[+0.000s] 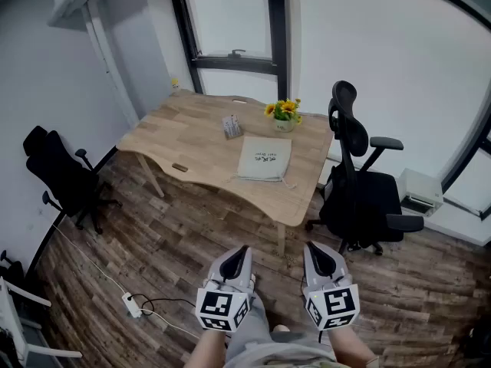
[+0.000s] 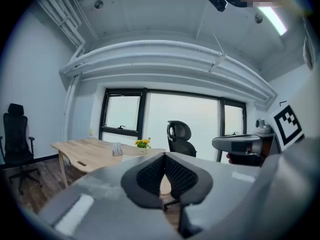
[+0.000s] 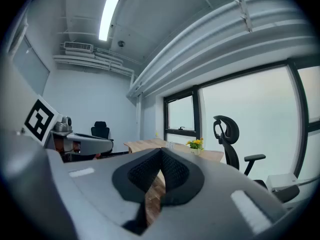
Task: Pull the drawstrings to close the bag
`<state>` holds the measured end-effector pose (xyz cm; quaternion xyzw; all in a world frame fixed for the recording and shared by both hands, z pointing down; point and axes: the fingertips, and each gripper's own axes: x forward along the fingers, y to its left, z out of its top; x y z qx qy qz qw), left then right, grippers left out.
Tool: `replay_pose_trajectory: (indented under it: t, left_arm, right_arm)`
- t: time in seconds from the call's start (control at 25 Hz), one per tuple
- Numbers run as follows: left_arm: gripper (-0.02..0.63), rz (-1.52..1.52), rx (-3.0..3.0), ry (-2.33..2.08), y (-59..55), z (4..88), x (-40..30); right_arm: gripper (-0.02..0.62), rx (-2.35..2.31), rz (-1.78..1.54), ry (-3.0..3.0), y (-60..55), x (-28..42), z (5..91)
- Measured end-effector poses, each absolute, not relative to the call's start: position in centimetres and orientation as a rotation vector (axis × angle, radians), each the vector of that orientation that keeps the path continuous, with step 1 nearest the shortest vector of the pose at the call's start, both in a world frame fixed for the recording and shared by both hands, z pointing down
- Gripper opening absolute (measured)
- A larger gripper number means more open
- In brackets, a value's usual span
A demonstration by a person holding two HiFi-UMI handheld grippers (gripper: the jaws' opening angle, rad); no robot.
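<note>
Left gripper [image 1: 242,251] and right gripper [image 1: 311,248]: fingers closed, holding nothing, well apart from the bag [image 1: 264,158] on the table [image 1: 184,140]. Walk up first, and open only beside the bag.

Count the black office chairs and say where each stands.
2. One black office chair stands by the left wall, apart from the wooden table; the other stands at the table's right side. Others may lie outside the frame.

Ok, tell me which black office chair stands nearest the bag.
The chair at the right side of the table, close to the bag; the other chair stands well off to the left.
</note>
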<state>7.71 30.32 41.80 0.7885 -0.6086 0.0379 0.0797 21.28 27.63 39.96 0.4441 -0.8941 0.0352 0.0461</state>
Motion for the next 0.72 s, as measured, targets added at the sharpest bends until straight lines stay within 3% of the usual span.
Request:
replay_pose_trajectory:
  t: [0.72]
  left_arm:
    - [0.005, 0.110, 2.436, -1.798, 18.5, 41.9, 2.6]
  right_arm:
    - [0.003, 1.406, 0.065, -2.719, 16.7, 16.6, 40.1]
